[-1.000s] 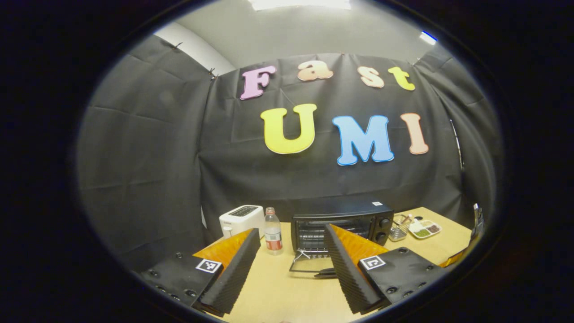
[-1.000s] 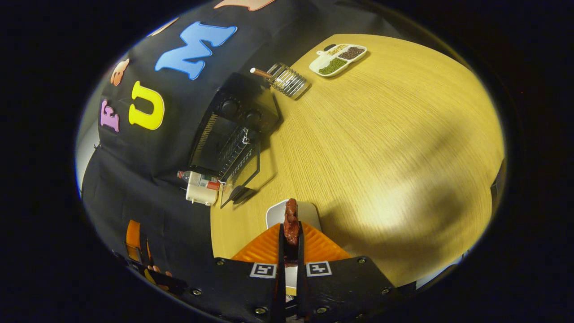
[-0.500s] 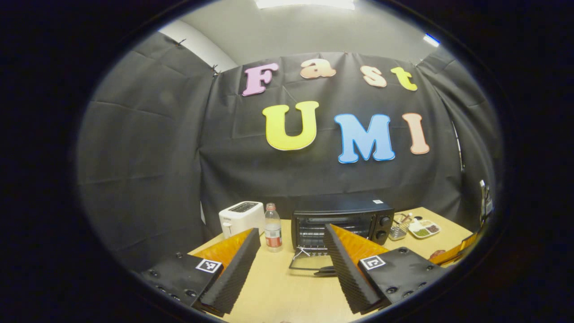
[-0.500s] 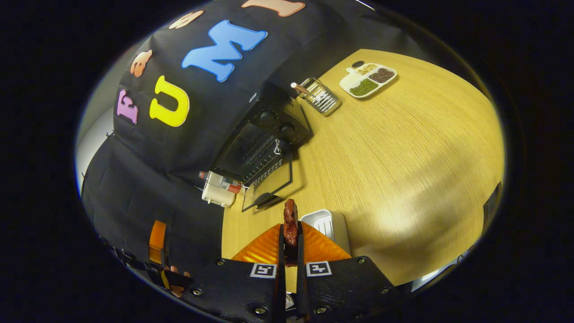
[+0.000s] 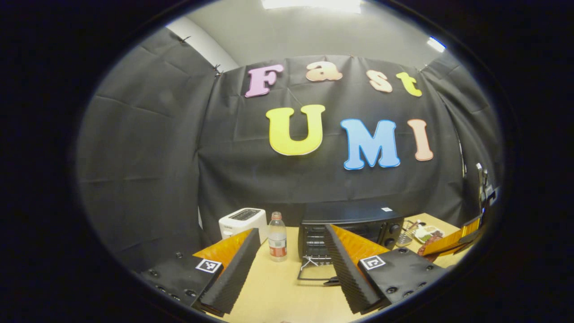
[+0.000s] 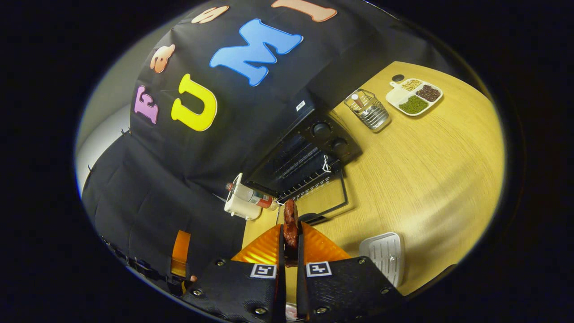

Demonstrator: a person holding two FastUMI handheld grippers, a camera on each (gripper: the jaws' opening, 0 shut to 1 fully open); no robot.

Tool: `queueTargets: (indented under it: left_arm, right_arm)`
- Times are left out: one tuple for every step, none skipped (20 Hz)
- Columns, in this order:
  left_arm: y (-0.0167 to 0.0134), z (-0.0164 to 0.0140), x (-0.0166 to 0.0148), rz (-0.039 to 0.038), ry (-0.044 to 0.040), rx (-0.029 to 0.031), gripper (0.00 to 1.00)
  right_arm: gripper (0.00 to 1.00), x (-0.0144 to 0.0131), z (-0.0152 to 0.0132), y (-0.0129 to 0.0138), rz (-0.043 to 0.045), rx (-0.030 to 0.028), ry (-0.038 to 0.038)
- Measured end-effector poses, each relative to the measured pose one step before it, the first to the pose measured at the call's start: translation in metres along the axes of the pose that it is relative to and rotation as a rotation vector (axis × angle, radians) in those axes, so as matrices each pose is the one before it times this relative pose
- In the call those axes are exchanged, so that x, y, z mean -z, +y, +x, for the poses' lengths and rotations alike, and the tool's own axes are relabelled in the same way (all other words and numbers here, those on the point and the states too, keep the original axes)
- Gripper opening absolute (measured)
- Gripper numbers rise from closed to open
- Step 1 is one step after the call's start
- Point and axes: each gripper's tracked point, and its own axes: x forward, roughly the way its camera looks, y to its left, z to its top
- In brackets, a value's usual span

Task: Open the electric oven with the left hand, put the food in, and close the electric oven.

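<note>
On the pale wooden surface (image 6: 426, 170), a black electric oven (image 6: 309, 152) stands door-down, a white divided dish (image 6: 415, 95) holds grains; right tongs (image 6: 290, 235) clamp reddish-brown food (image 6: 290, 222), left tongs (image 5: 291, 260) gape empty.

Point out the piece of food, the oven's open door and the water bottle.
piece of food (image 6: 290, 220), right gripper view, its reddish upper end.
oven's open door (image 6: 329, 202), right gripper view, its glass pane.
water bottle (image 5: 277, 237), left gripper view, its body above the label.

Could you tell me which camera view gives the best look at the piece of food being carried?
The right gripper view: the food stands close, pinched between the right gripper fingers. The left gripper view shows it small at the right edge, partly hidden.
</note>
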Motion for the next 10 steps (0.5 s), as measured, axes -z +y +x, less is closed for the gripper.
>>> queueTargets:
  left_arm:
    - [0.00380,0.00363,0.00186,-0.00359,-0.00051,-0.00227,1.00]
    - [0.00473,0.00319,0.00063,-0.00065,-0.00027,-0.00219,1.00]
    - [0.00418,0.00515,0.00094,0.00212,0.00049,-0.00210,1.00]
    - [0.00457,0.00215,0.00209,0.00284,0.00254,-0.00225,1.00]
    - [0.00410,0.00294,0.00082,0.00148,0.00039,-0.00029,0.96]
    - [0.00547,0.00514,-0.00074,0.00210,-0.00112,-0.00024,1.00]
    - [0.00481,0.00438,0.00103,0.00424,0.00253,-0.00114,1.00]
    - [0.00443,0.00425,0.00184,0.00406,0.00214,-0.00158,1.00]
    - [0.00472,0.00423,-0.00004,0.00207,0.00087,-0.00135,1.00]
    - [0.00462,0.00481,0.00105,0.00070,0.00001,-0.00071,1.00]
  right_arm:
    - [0.10,-0.00090,0.00692,0.00498,-0.00615,-0.00240,-0.00380]
    - [0.10,-0.00147,0.00749,0.00407,-0.00220,-0.00481,-0.00371]
    - [0.10,-0.00171,0.00797,0.00333,0.00033,-0.00241,-0.00373]
    - [0.10,-0.00329,0.00816,0.00308,0.00449,-0.00404,-0.00953]
    - [0.10,-0.00130,0.00827,0.00331,0.00699,-0.00348,-0.00750]
    - [0.10,-0.00320,0.00788,0.00177,0.00625,-0.00212,-0.01100]
    - [0.10,-0.00353,0.00805,0.00212,0.00532,-0.00020,-0.01280]
    - [0.10,-0.00380,0.00930,0.00094,0.00307,0.00235,-0.01123]
    - [0.10,-0.00281,0.00868,0.00125,0.00297,0.00084,-0.01069]
    - [0.10,-0.00276,0.00818,0.00126,0.00515,-0.00029,-0.00837]
